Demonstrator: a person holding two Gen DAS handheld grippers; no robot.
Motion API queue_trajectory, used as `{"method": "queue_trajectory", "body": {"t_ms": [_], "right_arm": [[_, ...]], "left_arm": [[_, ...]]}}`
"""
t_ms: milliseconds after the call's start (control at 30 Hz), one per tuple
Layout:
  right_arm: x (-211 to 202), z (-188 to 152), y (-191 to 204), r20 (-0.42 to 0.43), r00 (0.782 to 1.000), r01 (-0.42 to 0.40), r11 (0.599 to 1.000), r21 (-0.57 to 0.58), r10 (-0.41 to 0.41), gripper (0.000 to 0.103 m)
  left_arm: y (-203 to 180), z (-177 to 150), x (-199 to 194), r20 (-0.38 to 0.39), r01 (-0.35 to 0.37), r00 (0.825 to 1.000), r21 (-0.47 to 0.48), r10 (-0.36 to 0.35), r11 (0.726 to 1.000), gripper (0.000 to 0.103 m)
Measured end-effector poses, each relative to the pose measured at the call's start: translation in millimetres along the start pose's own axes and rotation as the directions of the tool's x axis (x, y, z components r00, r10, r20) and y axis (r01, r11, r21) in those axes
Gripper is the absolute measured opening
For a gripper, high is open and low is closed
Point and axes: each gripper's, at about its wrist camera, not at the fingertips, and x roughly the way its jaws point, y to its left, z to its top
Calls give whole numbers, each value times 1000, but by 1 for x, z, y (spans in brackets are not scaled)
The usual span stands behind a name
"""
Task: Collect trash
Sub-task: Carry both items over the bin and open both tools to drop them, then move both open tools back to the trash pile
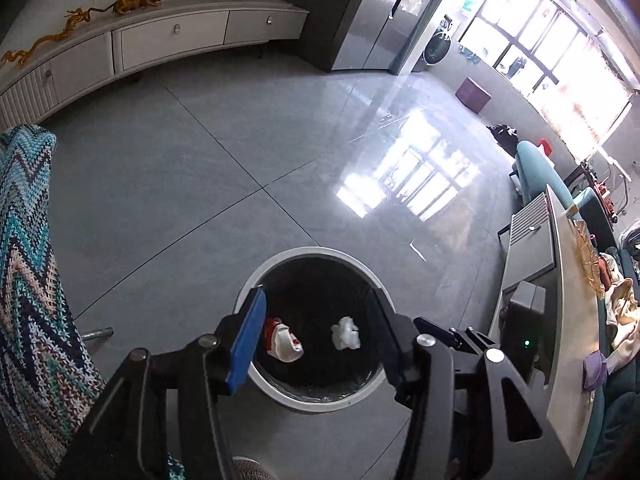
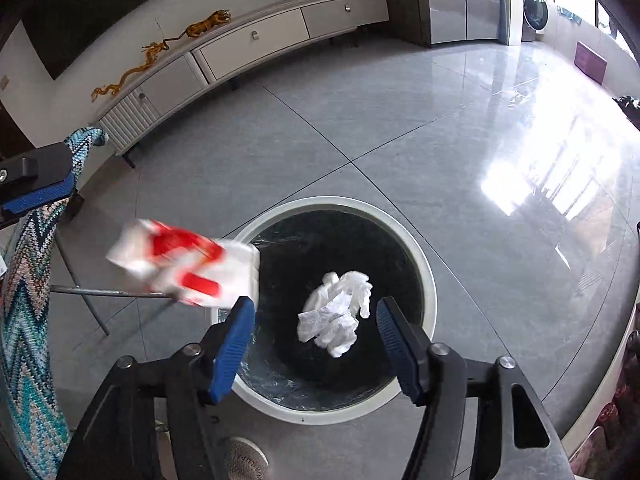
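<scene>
The grey tiled floor (image 1: pixel 224 168) fills most of both views, with a long white cabinet (image 1: pixel 172 36) along the far wall and a zigzag knitted blanket (image 1: pixel 28 264) draped at the left. On the floor stands a round white-rimmed trash bin (image 2: pixel 430 280) lined with a black bag. Both grippers hang above its opening. The left gripper (image 1: pixel 316 340) has its fingers spread wide with nothing between them, and the right gripper (image 2: pixel 316 340) is likewise spread and holds nothing. A red and white packet (image 2: pixel 180 264) shows blurred over the left rim of the bin in the right view; in the left view it appears inside the bin's mouth. A crumpled white tissue (image 2: pixel 336 312) appears inside the bin, to the right of the packet.
</scene>
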Motion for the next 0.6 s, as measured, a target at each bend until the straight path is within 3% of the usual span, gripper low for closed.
{"method": "queue_trajectory", "body": {"t_ms": [133, 333, 600], "right_arm": [[-12, -5, 0, 20, 1000, -14, 1000, 25, 14, 63], [-59, -1, 27, 121, 989, -84, 996, 33, 79, 63], [-165, -6, 104, 283, 942, -154, 982, -110, 180, 63]], "left_arm": [[-3, -9, -28, 35, -6, 999, 28, 5, 1000, 51], [-12, -30, -108, 176, -50, 984, 97, 32, 994, 51], [6, -76, -230, 320, -95, 946, 141, 46, 985, 53]]}}
